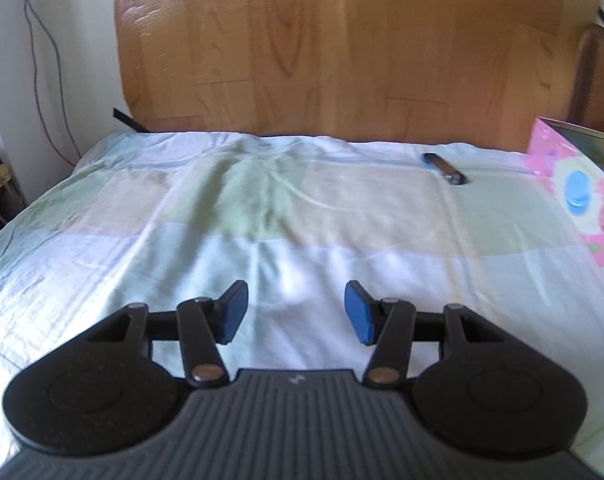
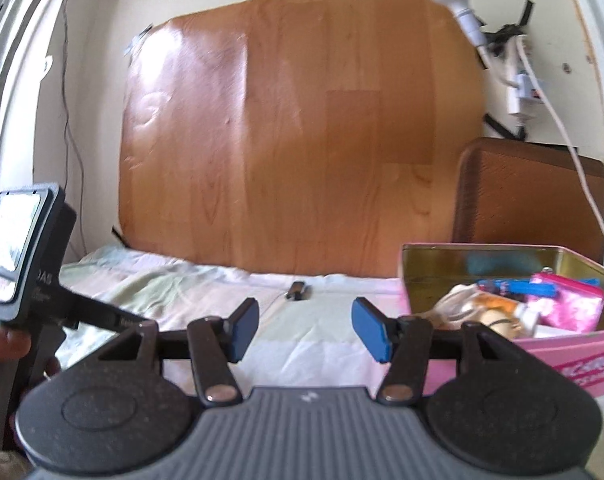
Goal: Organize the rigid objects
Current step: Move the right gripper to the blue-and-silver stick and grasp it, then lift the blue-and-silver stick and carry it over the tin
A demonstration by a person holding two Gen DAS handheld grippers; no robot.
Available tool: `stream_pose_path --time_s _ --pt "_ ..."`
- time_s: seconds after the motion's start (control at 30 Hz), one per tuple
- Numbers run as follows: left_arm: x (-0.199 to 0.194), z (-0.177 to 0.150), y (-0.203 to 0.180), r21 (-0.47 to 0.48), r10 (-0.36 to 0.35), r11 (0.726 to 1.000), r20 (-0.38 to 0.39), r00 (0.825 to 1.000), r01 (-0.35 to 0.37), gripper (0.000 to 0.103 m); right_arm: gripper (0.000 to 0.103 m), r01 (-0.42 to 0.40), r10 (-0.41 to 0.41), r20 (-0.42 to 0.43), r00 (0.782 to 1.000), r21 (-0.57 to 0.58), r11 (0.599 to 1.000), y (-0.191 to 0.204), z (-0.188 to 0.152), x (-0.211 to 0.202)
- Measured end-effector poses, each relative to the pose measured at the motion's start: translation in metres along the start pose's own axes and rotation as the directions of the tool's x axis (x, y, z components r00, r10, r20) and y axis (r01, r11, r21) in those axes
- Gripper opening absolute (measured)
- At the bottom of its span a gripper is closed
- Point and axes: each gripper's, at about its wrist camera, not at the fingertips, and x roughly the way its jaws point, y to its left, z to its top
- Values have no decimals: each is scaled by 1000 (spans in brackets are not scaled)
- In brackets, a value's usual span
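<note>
A small dark and silver object (image 1: 444, 168), like a lighter or flash drive, lies on the pale patchwork bedsheet (image 1: 262, 208) near the far right; the right wrist view shows this small object (image 2: 298, 290) straight ahead. A pink tin box (image 2: 514, 344) stands open at the right, holding several items, among them a pink pouch (image 2: 566, 304) and a blue strip (image 2: 514, 286). Its pink side (image 1: 582, 196) shows at the right edge of the left wrist view. My left gripper (image 1: 296, 312) is open over the sheet with nothing between its pads. My right gripper (image 2: 305, 330) is open and empty too.
A wood-pattern board (image 1: 326, 48) stands against the wall behind the bed. A brown headboard or chair back (image 2: 530, 196) rises behind the tin. The left hand-held device (image 2: 22, 256) with its screen fills the left of the right wrist view, a hand (image 2: 2, 346) on it. Cables hang on the wall (image 2: 522, 84).
</note>
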Motion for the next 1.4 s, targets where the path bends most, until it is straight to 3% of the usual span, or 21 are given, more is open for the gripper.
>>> stream_pose_path --time_s 0.23,0.37,0.47,0.73,0.8,0.83,0.87,0.9,1.0,1.17,1.3,1.4 --pt "11 0 21 -84 -15 996 -6 1000 14 56 53 -59 56 -76 996 -39 998 15 9 44" --pt "7 -2 27 -133 -22 991 28 999 25 56 53 -79 76 -149 986 -15 997 15 23 101" --pt "4 -2 27 -143 -26 989 64 998 35 56 54 -51 48 -191 980 -9 999 16 32 150" --pt "8 2 27 -141 -42 988 93 995 55 57 52 43 -20 -371 928 55 998 9 31 266" --pt "9 3 27 -140 -45 988 90 995 58 57 42 37 -7 -437 899 59 998 6 27 283" --pt "10 3 27 -139 -48 988 91 995 60 57 35 22 4 -444 896 52 998 7 27 287" --pt "10 3 27 -137 -50 989 91 995 63 57 26 6 7 -443 896 29 1000 9 27 286" --pt "10 3 27 -135 -53 989 91 994 66 57 25 -6 6 -443 897 3 1000 11 26 283" --pt "12 3 30 -144 -71 986 84 994 83 57 25 -32 29 -446 894 2 999 13 22 263" --pt "17 3 38 -184 -111 976 58 992 119 57 25 -134 146 -449 881 58 989 10 7 194" --pt "13 1 27 -116 -151 981 48 987 156 57 25 -185 228 -451 863 137 973 -4 -4 132" --pt "5 -5 11 -76 -238 969 -22 971 235 57 25 -204 270 -435 859 192 960 -17 -11 92"
